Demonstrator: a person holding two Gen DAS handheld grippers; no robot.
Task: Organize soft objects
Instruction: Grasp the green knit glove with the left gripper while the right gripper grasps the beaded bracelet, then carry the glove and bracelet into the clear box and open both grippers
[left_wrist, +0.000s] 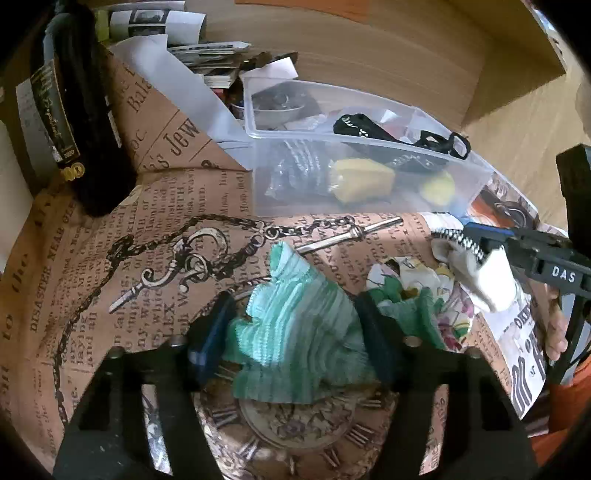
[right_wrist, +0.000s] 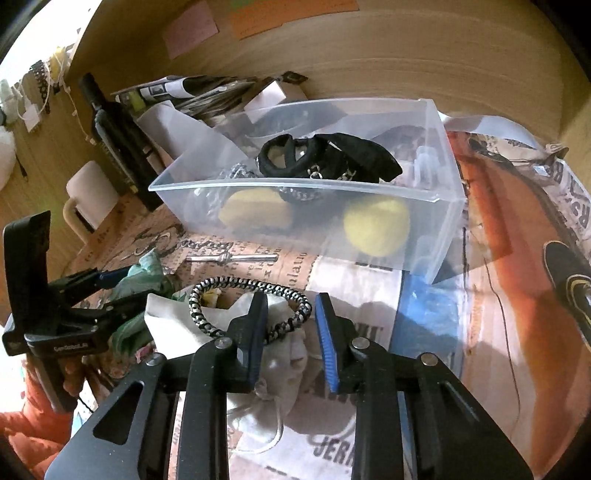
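My left gripper (left_wrist: 295, 328) is shut on a mint green knitted cloth (left_wrist: 295, 332), held just above the printed paper; it shows in the right wrist view too (right_wrist: 144, 277). My right gripper (right_wrist: 290, 325) is open above a white cloth pouch (right_wrist: 284, 354), with a black-and-white braided band (right_wrist: 251, 299) looped around its left finger. It shows in the left wrist view (left_wrist: 491, 247). A clear plastic bin (right_wrist: 439, 199) behind holds yellow soft pieces (right_wrist: 376, 225), a black strap (right_wrist: 332, 155) and other items.
A floral cloth (left_wrist: 436, 291) lies right of the green one. A dark bottle (left_wrist: 81, 122), a white mug (right_wrist: 88, 195) and stacked papers (left_wrist: 207, 51) stand at the back left. A wooden wall (right_wrist: 406, 62) runs behind. Printed newspaper-style paper (left_wrist: 147, 229) covers the table.
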